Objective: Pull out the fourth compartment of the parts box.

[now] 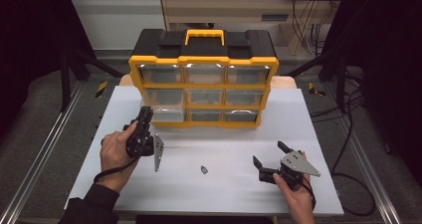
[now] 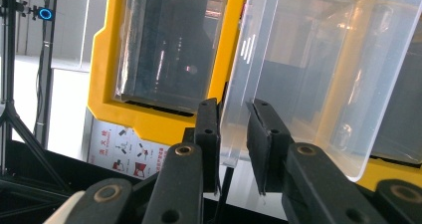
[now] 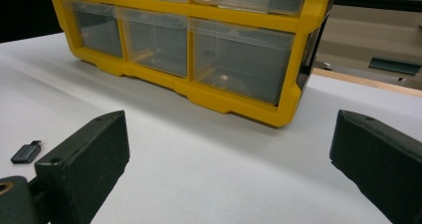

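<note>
Lying apart: adapter [image 1: 203, 169], organizer [image 1: 203, 79]

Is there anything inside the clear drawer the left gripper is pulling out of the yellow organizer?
The clear drawer, its wall pinched between the left gripper fingers, looks empty through its walls. Its front bottom corner sits behind the fingers, so that part can't be checked.

The yellow organizer [image 1: 204, 79] walls off the table's [image 1: 318, 114] far side, and its pulled-out clear drawer [image 1: 161, 112] juts forward at the left. The near tabletop lies open, broken by a small dark adapter [image 1: 204, 169] at mid-front.
</note>
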Tool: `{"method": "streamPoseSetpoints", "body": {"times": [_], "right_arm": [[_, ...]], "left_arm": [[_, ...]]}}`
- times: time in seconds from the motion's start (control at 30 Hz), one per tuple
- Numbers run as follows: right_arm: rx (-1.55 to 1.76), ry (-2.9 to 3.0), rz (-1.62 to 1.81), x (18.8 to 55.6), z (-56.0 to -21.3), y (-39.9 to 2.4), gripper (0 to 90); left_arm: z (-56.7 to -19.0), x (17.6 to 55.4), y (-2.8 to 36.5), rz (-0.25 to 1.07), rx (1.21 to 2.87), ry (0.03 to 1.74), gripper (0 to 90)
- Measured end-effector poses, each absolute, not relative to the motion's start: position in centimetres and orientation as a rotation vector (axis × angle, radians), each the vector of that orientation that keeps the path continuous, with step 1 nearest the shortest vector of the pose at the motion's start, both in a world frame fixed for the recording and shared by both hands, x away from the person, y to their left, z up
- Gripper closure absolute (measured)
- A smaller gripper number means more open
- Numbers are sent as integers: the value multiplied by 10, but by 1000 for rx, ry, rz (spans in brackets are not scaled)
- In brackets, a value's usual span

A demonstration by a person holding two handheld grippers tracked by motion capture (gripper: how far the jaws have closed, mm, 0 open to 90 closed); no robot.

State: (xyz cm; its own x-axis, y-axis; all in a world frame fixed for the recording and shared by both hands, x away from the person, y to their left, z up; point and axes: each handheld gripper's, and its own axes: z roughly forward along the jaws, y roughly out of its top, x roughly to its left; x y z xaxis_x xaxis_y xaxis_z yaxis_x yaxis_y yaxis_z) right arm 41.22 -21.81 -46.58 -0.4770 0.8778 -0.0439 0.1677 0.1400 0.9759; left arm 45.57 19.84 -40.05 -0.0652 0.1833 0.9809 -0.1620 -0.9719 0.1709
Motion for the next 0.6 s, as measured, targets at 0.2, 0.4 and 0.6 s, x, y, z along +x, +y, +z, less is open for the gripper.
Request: {"method": "streamPoseSetpoints", "body": {"times": [0.2, 0.4, 0.6], "right_arm": [[1009, 1767, 1383, 412, -466, -218, 24], [1007, 1771, 1382, 412, -466, -217, 24], [1006, 1769, 1382, 412, -466, -217, 24]], "left_arm": [[-401, 451, 198, 2132, 1964, 22, 756], [-402, 448, 199, 2129, 1967, 28, 753], [-403, 447, 199, 2119, 1963, 33, 751]]}}
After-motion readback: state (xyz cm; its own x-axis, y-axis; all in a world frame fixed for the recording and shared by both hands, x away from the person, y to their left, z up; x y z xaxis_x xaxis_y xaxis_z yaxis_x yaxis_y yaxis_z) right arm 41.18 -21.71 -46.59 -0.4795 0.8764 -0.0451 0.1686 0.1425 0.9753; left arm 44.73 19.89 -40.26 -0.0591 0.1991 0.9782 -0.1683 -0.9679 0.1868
